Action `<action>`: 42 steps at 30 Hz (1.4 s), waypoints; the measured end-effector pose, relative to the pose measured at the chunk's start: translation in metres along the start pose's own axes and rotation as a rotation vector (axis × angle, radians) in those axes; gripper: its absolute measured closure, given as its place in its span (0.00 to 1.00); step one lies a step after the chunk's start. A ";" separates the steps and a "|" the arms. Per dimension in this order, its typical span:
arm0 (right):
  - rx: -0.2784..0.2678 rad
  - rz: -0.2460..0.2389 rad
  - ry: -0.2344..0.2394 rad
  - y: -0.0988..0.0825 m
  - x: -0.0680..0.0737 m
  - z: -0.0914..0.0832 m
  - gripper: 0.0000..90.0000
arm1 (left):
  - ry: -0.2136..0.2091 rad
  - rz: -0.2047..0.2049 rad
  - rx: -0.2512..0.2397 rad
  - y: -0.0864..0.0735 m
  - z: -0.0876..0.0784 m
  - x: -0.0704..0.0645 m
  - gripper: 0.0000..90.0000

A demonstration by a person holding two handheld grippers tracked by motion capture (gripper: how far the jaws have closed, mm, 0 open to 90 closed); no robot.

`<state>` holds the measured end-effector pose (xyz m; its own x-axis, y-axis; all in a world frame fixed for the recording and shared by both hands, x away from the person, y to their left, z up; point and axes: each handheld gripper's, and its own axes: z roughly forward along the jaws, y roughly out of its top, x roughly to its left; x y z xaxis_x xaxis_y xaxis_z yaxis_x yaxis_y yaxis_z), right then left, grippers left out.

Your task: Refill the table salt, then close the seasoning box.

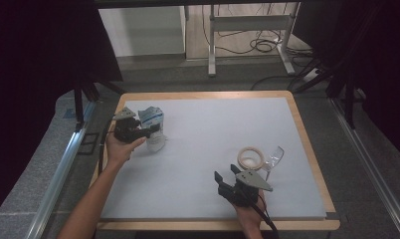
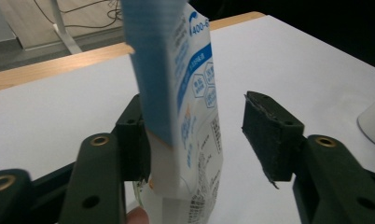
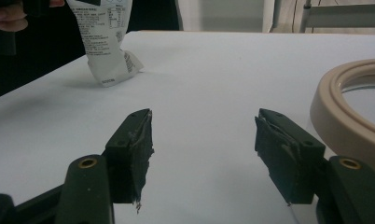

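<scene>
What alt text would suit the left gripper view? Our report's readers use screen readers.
A blue-and-white printed pouch stands between the left gripper's two open black jaws, against the left pad and clear of the right one. Behind it lies a white table with a wooden edge.

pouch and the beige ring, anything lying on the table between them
Nothing: in the high view, bare white table separates the pouch from the beige ring.
</scene>
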<state>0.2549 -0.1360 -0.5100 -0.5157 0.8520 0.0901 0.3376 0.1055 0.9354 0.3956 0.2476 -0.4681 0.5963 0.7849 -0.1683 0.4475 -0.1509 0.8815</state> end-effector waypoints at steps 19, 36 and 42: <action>-0.035 -0.079 0.038 0.006 -0.006 -0.019 0.49 | 0.042 -0.031 0.016 -0.044 -0.031 -0.008 0.39; -0.107 -0.203 0.074 0.009 -0.043 -0.078 1.00 | 0.044 0.041 0.097 -0.078 -0.035 -0.041 0.37; -0.131 -0.171 0.031 0.010 -0.063 -0.100 1.00 | -0.002 0.022 0.100 -0.082 -0.030 -0.040 0.37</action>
<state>0.2125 -0.2400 -0.4717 -0.5813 0.8111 -0.0650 0.1392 0.1778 0.9742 0.3150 0.2466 -0.5202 0.6077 0.7798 -0.1503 0.4988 -0.2275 0.8363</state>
